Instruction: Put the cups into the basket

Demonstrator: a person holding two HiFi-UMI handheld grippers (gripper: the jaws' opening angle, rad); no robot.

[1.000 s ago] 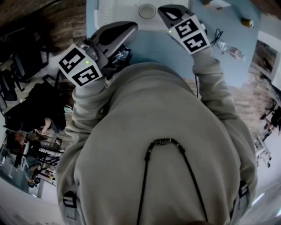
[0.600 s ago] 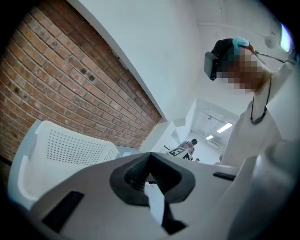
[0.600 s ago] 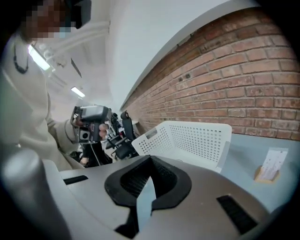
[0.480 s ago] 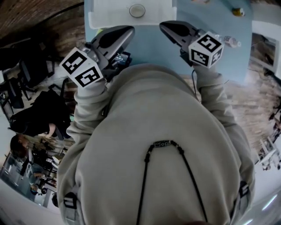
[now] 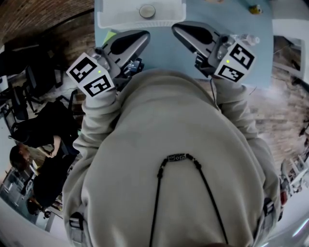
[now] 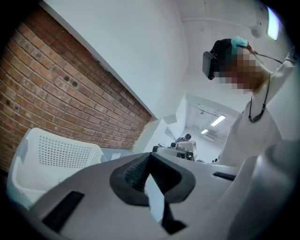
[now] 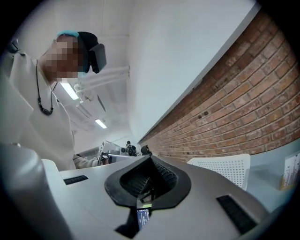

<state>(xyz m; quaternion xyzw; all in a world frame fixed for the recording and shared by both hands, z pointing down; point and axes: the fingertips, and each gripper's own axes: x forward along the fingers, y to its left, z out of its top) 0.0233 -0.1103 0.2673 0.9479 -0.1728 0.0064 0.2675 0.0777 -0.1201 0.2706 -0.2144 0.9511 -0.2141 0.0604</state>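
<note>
We are pulling the right gripper back from the basket at the frame's top, leaving a cup inside, its jaws and the left gripper's clenched on nothing.

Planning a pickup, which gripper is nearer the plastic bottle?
Right. The right gripper lies just left of the plastic bottle; the left gripper is much farther left.

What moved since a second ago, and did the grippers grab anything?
The right gripper pulled back from the basket toward the person, and its rear end swung out to the right. It took hold of nothing: its jaws are shut and empty. The left gripper stayed put, also shut and empty, and the cup still sits in the basket.
</note>
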